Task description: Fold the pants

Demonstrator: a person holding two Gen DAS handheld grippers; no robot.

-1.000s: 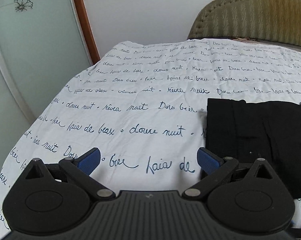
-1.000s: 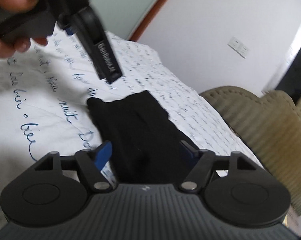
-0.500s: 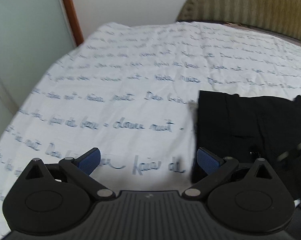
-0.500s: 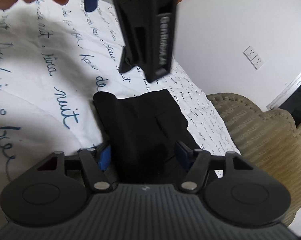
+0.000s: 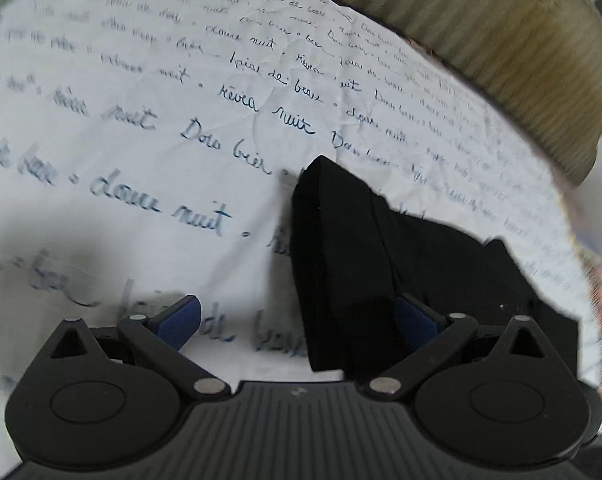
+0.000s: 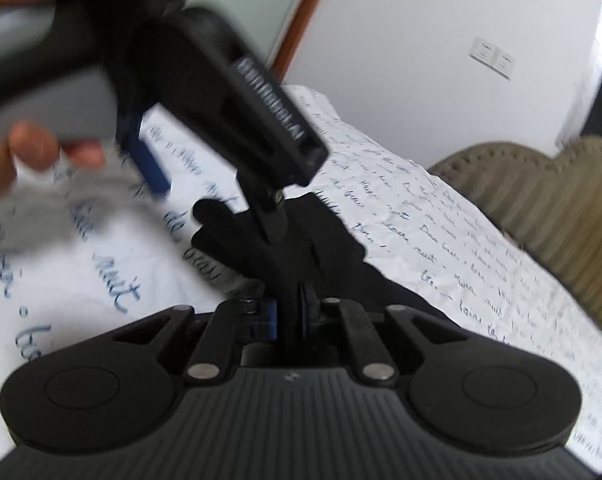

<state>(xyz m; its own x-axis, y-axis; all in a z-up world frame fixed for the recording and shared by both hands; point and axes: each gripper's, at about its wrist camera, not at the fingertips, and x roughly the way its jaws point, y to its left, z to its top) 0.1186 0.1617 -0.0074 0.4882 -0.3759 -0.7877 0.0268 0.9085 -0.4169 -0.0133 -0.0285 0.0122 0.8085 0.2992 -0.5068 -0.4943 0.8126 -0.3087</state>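
Observation:
Black pants (image 5: 341,264) lie folded on a white bed sheet (image 5: 141,152) printed with blue script. My left gripper (image 5: 297,320) is open and tilted down over the sheet. A raised fold of the pants stands between its fingers, close against the right pad (image 5: 415,318). In the right wrist view the right gripper (image 6: 289,314) is closing its jaws, and its pads pinch a bunched ridge of the pants (image 6: 321,248). Above it a hand (image 6: 33,148) holds the left tool, one blue pad (image 6: 151,162) showing.
An olive padded headboard (image 5: 501,40) runs along the far side of the bed, also in the right wrist view (image 6: 541,200). The sheet's edge (image 5: 581,264) drops off at the right. A wall socket (image 6: 493,58) and a wood-framed glass door (image 6: 297,40) stand behind.
The right gripper's jaws have closed from wide onto the pants fabric. The left gripper swung right and tipped down, so the pants' edge now stands between its fingers, bunched up.

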